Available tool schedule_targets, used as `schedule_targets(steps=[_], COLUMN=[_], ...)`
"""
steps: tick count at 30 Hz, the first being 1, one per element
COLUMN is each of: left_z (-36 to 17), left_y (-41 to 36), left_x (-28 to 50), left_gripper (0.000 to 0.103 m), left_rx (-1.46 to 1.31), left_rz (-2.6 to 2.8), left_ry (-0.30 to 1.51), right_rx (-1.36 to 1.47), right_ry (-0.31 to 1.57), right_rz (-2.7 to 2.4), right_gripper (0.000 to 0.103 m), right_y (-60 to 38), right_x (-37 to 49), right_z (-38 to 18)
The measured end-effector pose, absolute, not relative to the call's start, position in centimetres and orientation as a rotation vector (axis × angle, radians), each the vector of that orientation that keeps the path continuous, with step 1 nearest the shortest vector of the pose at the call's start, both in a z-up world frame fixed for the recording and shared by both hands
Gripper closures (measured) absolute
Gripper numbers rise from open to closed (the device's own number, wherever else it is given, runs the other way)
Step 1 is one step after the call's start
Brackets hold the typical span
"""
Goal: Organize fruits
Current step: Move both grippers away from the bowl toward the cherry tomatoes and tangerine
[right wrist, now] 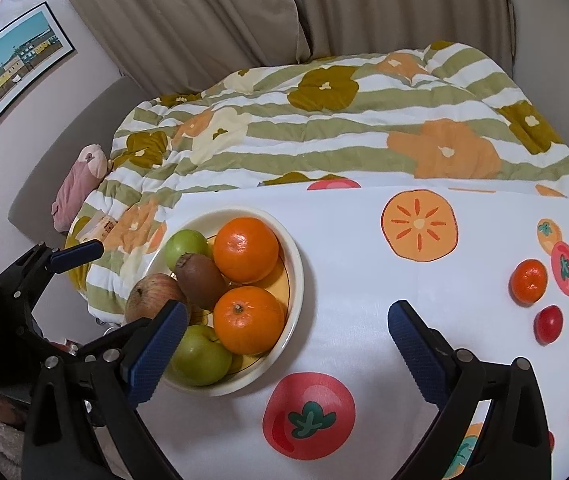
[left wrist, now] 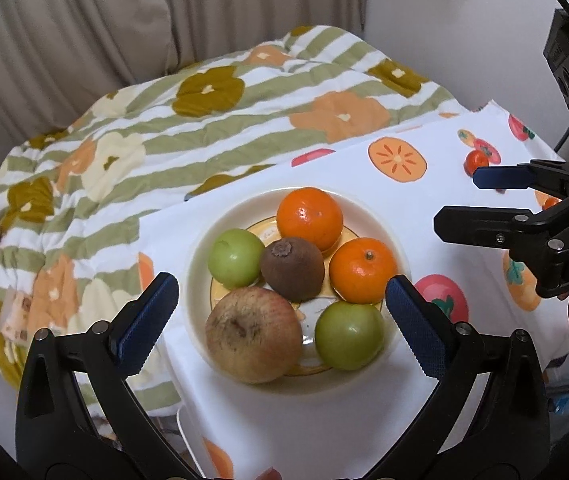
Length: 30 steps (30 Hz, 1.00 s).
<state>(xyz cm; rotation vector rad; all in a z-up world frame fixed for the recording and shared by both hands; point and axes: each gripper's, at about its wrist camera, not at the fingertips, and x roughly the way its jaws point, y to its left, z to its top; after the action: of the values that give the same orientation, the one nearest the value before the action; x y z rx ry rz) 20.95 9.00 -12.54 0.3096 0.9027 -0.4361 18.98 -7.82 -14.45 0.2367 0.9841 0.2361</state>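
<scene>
A cream bowl (left wrist: 398, 256) (right wrist: 296, 280) on a white fruit-print cloth holds two oranges (left wrist: 310, 218) (right wrist: 246, 250), two green apples (left wrist: 236, 258) (right wrist: 200, 356), a brown kiwi (left wrist: 292, 268) (right wrist: 200, 280) and a reddish apple (left wrist: 252, 340) (right wrist: 150, 296). My left gripper (left wrist: 282, 308) is open and empty, just in front of the bowl, its fingers either side of it. My right gripper (right wrist: 288, 340) is open and empty, right of the bowl; it shows at the right of the left wrist view (left wrist: 458, 204). A small orange (right wrist: 528, 282) and a small red tomato (right wrist: 548, 324) (left wrist: 474, 160) lie on the cloth to the right.
A flowered green-striped quilt (left wrist: 156, 136) (right wrist: 324, 136) lies bunched behind and left of the cloth. Beige curtains (right wrist: 204, 20) hang behind. A pink soft toy (right wrist: 78, 184) lies at the quilt's left end. A framed picture (right wrist: 12, 68) hangs on the left wall.
</scene>
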Motion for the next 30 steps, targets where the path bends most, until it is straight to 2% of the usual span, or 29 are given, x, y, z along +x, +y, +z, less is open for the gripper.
schedule_targets(steps=[13, 23, 30], left_z=[-7.7, -6.4, -8.0], left_y=[8.0, 1.2, -4.7], left_x=[17.5, 14.3, 12.6], left_gripper=[0.0, 0.0, 0.0], left_rx=[0.189, 0.194, 0.172], left_rz=[-0.344, -0.385, -0.461], left_ry=[0.873, 0.849, 0.862], right_rx=[0.167, 0.161, 0.148], right_ry=[0.915, 0.897, 0.898], right_rz=[0.255, 0.176, 0.059], right_gripper=[0.002, 0.002, 0.002], right_y=[-10.4, -16.7, -22.4], right_x=[15.4, 11.1, 7.4], right_z=[-9.4, -7.2, -7.4])
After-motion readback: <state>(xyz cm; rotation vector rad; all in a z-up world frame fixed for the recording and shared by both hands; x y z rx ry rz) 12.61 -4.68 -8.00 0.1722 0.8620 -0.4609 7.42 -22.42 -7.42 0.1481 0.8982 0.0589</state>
